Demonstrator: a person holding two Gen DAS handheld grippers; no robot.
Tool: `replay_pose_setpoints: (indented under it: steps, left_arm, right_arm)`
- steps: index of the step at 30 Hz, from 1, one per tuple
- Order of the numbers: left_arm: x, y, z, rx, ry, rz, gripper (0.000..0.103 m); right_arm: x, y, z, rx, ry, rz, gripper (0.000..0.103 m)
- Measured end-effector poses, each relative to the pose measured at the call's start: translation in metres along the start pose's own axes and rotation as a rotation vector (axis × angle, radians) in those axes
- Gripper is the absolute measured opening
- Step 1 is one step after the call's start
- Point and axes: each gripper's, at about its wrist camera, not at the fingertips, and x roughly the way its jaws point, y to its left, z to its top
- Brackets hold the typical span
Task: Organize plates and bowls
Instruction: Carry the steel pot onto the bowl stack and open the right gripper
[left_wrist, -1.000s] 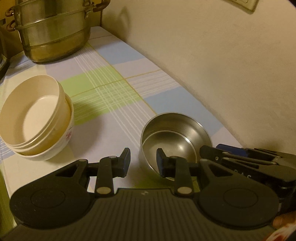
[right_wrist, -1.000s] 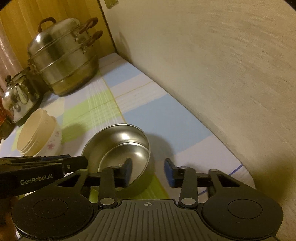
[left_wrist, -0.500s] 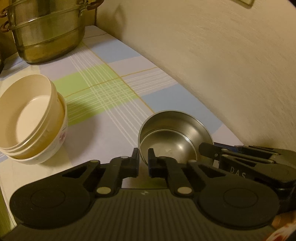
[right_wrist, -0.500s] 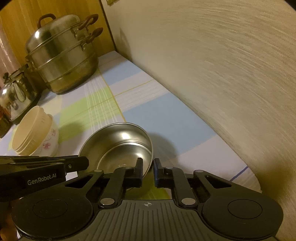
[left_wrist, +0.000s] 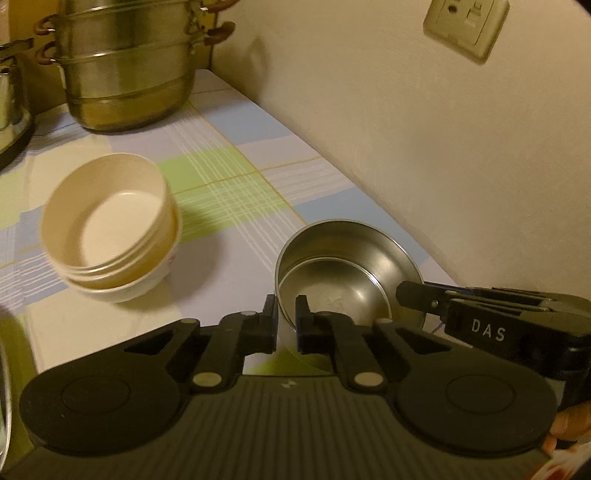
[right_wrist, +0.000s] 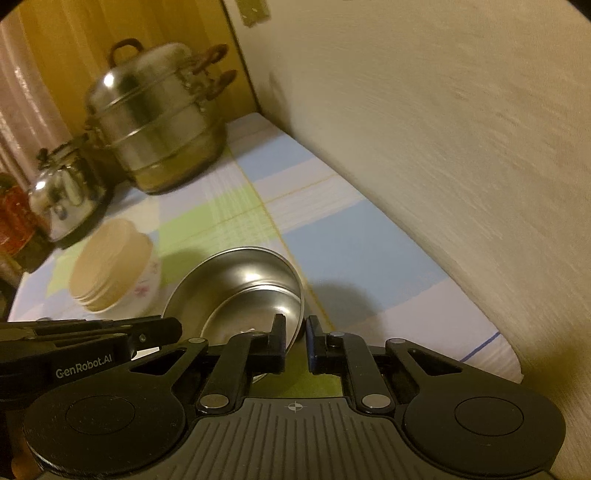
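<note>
A cream wall (left_wrist: 424, 147) is running along the checked tabletop (left_wrist: 229, 192), carrying a socket (left_wrist: 466, 26). Warm, dim light is falling; wood panelling (right_wrist: 129, 22) is standing behind.

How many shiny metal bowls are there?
2. One steel bowl sits on the checked tablecloth by the wall; a second steel bowl is nested inside it. More could be hidden underneath.

Both wrist views close, low, facing the wall corner, sharing steel bowl (left_wrist: 343, 269) (right_wrist: 240, 288)
</note>
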Motion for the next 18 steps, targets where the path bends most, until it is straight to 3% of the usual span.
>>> replay_pose_setpoints:
  steps: [18]
  left_arm:
    - [-0.096, 0.042, -0.021, -0.141, -0.119, 0.077, 0.008]
  right_arm:
    - [-0.033, 0.071, 0.008, -0.149, 0.053, 0.159, 0.011]
